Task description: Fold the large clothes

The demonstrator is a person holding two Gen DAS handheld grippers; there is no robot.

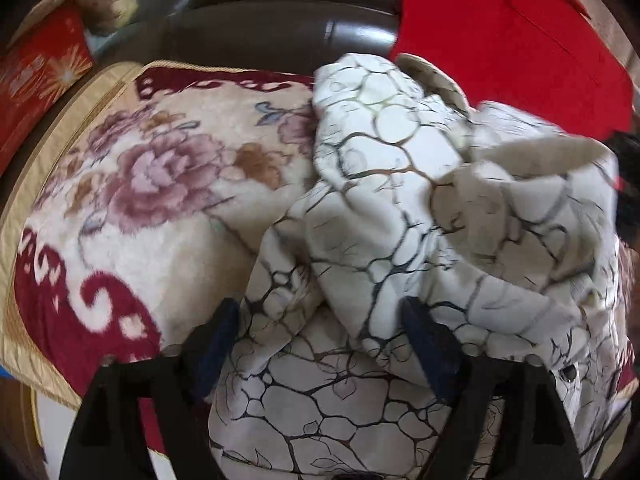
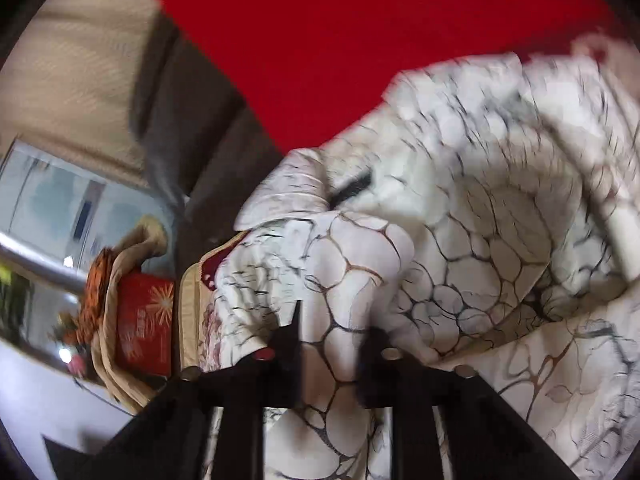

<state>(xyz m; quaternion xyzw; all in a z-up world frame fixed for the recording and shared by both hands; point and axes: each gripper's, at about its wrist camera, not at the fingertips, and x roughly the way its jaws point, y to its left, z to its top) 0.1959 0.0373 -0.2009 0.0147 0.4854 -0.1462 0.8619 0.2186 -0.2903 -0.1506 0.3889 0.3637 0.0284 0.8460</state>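
A large white garment [image 1: 400,216] with a black and gold crackle print lies crumpled on a floral blanket [image 1: 152,184]. My left gripper [image 1: 320,320] is open, its fingers wide apart with bunched cloth lying between them. In the right wrist view the same garment [image 2: 460,240] fills the right side, blurred. My right gripper [image 2: 336,332] has its fingers close together with a fold of the garment between them.
A dark leather sofa back [image 1: 280,12] stands behind the blanket. A red cloth [image 1: 512,40] hangs at the back right and also shows in the right wrist view [image 2: 360,40]. A red box [image 2: 146,320] and beige cloth sit at the left.
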